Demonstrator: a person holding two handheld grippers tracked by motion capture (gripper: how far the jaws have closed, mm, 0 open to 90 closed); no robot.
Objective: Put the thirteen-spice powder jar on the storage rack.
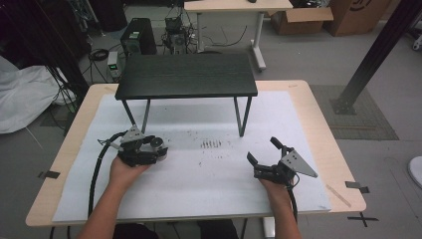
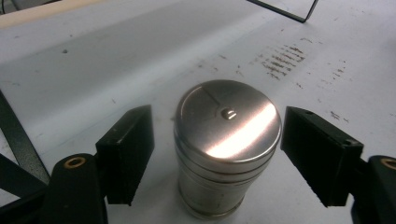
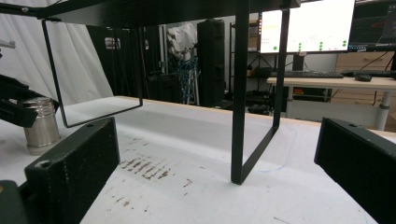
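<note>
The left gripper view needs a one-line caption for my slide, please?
Open left gripper straddling an upright steel canister on the white table cover.

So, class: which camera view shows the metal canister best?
The left gripper view: the metal canister stands close up between open jaws, lid clear. The right gripper view shows it small at the left edge; the high view has it mostly hidden by the left hand-held gripper.

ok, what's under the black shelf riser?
Under the black wood-topped riser: bare white table cover with brown scuff marks just in front. No objects visible; the top hides the far strip beneath.
</note>
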